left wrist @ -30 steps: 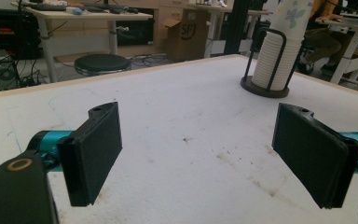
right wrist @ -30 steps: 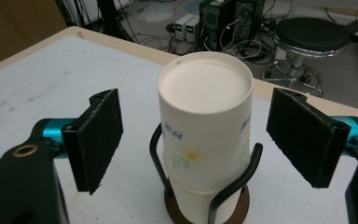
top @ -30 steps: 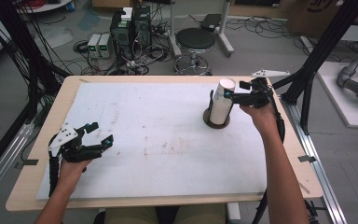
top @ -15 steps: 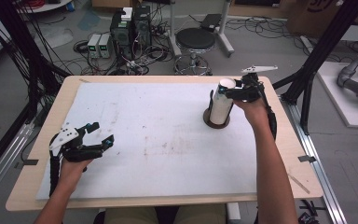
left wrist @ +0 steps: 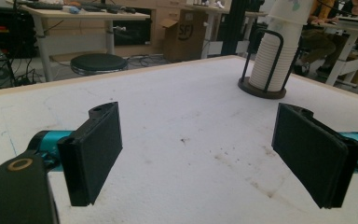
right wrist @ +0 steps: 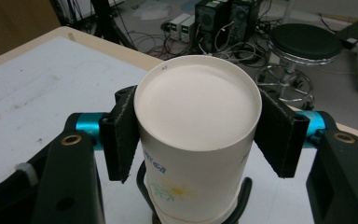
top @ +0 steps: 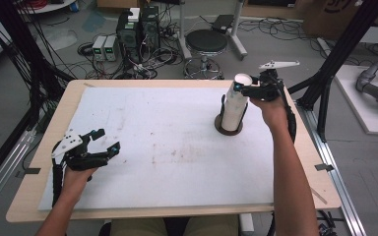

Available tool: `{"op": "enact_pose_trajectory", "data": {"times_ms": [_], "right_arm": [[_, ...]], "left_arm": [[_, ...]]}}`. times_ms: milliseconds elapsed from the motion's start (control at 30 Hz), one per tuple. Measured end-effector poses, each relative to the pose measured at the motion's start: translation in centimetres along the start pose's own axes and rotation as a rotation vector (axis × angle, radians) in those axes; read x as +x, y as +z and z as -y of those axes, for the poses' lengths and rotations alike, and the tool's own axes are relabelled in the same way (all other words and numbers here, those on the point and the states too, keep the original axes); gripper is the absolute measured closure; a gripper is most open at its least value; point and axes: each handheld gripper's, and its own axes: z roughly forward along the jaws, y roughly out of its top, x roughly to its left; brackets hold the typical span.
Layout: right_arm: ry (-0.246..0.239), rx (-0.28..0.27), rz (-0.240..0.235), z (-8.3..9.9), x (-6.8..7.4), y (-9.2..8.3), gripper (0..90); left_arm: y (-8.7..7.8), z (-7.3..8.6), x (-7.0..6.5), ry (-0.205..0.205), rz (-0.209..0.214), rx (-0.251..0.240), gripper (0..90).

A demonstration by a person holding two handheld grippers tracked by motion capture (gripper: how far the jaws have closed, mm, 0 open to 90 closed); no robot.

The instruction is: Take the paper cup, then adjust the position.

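Your right gripper has just been closing on the top cup of the stack of paper cups, and now both pads are pressing its sides just under the upturned base, so you're gripping it. Since a second ago the hand has crept in a touch over the stack, which is sitting in its holder. Looks like you're ready to lift one off. Far from the stack, your left gripper is hovering with jaws wide apart, holding nothing.
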Motion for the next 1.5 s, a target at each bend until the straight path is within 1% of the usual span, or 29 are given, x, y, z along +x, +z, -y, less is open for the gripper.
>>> {"op": "enact_pose_trajectory", "data": {"times_ms": [33,67,100,133,233,267,300,367,433,467,500,533,567,600,667,700,733,767,867,967,1000,1100,1133,1300,1367,1433,1467,1500], "right_arm": [[-0.002,0.003,-0.002,-0.4,0.0,-0.3,37.5],[-0.007,-0.007,-0.004,-0.8,0.0,-0.6,37.6],[-0.007,-0.029,-0.008,-1.0,0.0,-0.9,37.6],[-0.007,-0.029,-0.008,-1.0,0.0,-0.9,37.6],[-0.010,-0.056,-0.008,-1.6,0.2,-2.1,37.6],[-0.015,-0.077,-0.005,-1.9,0.2,-2.9,37.7],[-0.015,-0.077,-0.005,-1.9,0.2,-2.9,37.7],[-0.011,-0.091,-0.004,-2.1,0.2,-3.8,37.7],[-0.023,-0.101,0.006,-2.4,0.2,-4.7,37.8],[-0.022,-0.108,0.003,-2.5,0.2,-5.2,37.8],[-0.032,-0.119,0.005,-2.5,0.2,-5.7,37.8],[-0.033,-0.125,0.003,-2.5,0.4,-6.8,37.9],[-0.033,-0.125,0.003,-2.5,0.4,-6.8,37.9],[-0.039,-0.115,0.002,-2.3,0.6,-7.6,37.9],[-0.049,-0.120,-0.008,-1.7,1.0,-8.5,37.9],[-0.049,-0.120,-0.008,-1.7,1.0,-8.5,37.9],[-0.056,-0.118,-0.018,-1.4,1.3,-8.9,37.9],[-0.064,-0.115,-0.020,-0.9,1.6,-9.3,37.9],[-0.081,-0.099,-0.046,0.5,2.4,-10.0,37.9],[-0.085,-0.093,-0.081,1.9,2.9,-10.2,37.8],[-0.090,-0.089,-0.083,2.4,3.1,-10.1,37.8],[-0.095,-0.084,-0.102,3.6,3.7,-9.8,37.8],[-0.093,-0.080,-0.118,4.1,4.0,-9.6,37.8],[-0.101,-0.065,-0.143,4.7,4.5,-9.2,37.8],[-0.099,-0.064,-0.147,4.8,4.6,-9.1,37.8],[-0.104,-0.055,-0.160,4.9,4.9,-8.5,37.8],[-0.104,-0.055,-0.160,4.9,4.9,-8.5,37.8],[-0.102,-0.059,-0.173,5.1,5.2,-8.2,37.8]], "left_arm": [[0.0,0.0,0.1,0.002,-0.002,-0.001,15.9],[0.0,0.0,0.1,0.002,0.000,0.001,15.9],[0.0,0.0,0.1,0.001,0.001,-0.001,15.9],[-0.1,0.0,0.1,0.000,0.001,-0.002,15.9],[0.0,0.0,0.1,-0.005,0.003,-0.004,15.9],[0.0,0.0,0.1,-0.004,0.005,-0.002,15.9],[0.0,0.0,0.1,-0.003,0.007,-0.002,15.9],[0.0,0.0,0.1,-0.002,0.008,-0.001,15.9],[0.0,0.0,0.0,0.000,0.011,-0.002,15.9],[-0.1,0.0,0.0,-0.001,0.013,-0.003,15.9],[-0.1,0.0,0.0,-0.005,0.015,-0.004,15.9],[-0.1,0.0,0.0,-0.006,0.013,-0.003,15.9],[-0.1,0.0,0.0,-0.006,0.015,-0.002,15.9],[-0.1,0.0,0.1,-0.006,0.017,-0.002,15.9],[-0.1,0.0,0.0,-0.007,0.019,-0.005,15.9],[-0.1,0.0,0.0,-0.009,0.020,-0.009,15.9],[-0.1,0.0,0.0,-0.006,0.024,-0.006,15.9],[-0.1,0.0,-0.1,-0.006,0.024,-0.004,15.9],[-0.2,0.1,-0.2,-0.009,0.031,-0.003,15.9],[-0.1,0.1,-0.3,-0.006,0.040,-0.004,15.9],[-0.1,0.1,-0.3,-0.005,0.040,-0.003,15.9],[-0.1,0.1,-0.4,-0.006,0.042,-0.005,15.9],[-0.1,0.1,-0.4,-0.005,0.040,-0.005,15.9],[0.0,0.1,-0.4,0.000,0.050,-0.007,15.9],[0.1,0.1,-0.3,-0.004,0.056,-0.008,15.9],[0.1,0.1,-0.3,-0.005,0.057,-0.008,15.9],[0.2,0.1,-0.2,-0.007,0.058,-0.008,15.9],[0.2,0.1,-0.2,-0.005,0.062,-0.009,15.9]]}}
